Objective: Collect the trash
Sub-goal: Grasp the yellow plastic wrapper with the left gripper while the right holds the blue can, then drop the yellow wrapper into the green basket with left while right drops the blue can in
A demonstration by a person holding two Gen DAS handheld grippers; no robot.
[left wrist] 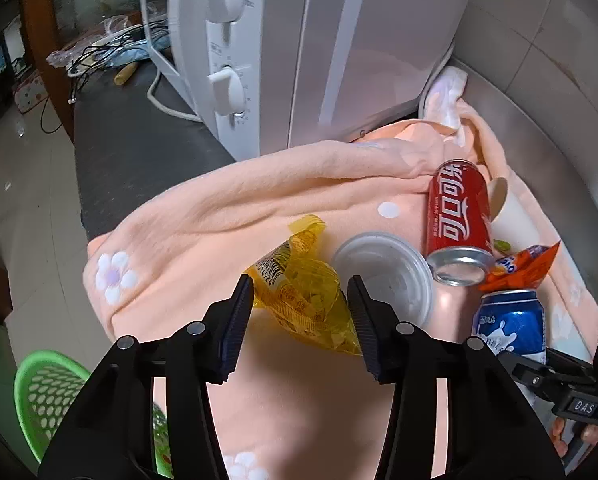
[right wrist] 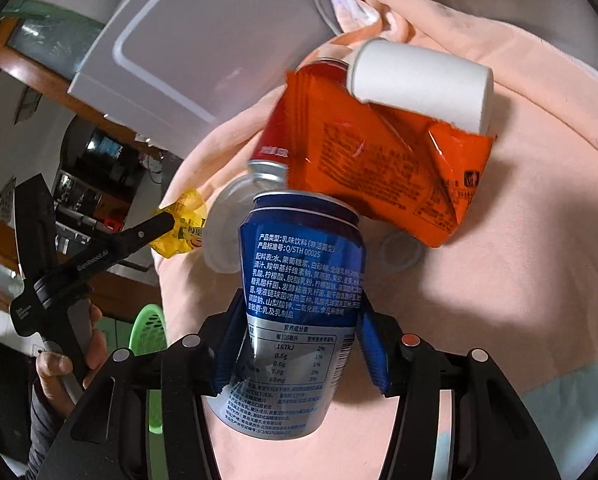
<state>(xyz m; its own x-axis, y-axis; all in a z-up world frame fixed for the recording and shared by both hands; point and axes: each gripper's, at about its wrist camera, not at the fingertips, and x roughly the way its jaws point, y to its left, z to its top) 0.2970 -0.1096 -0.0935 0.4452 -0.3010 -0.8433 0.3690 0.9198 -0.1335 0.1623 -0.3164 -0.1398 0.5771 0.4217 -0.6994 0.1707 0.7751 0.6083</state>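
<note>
Covering the surface, a peach blanket [left wrist: 227,208] carries the litter beside a white microwave [left wrist: 299,40]. A green basket [left wrist: 47,392] sits low at the left. The right gripper [right wrist: 299,344] clamps a blue can [right wrist: 303,280]; a red can [left wrist: 459,208], orange wrapper [right wrist: 379,160] and clear lid [left wrist: 383,272] lie near. The left gripper [left wrist: 301,320], jaws half-narrowed, brackets a yellow wrapper [left wrist: 303,300]; whether they press it I cannot tell.
</note>
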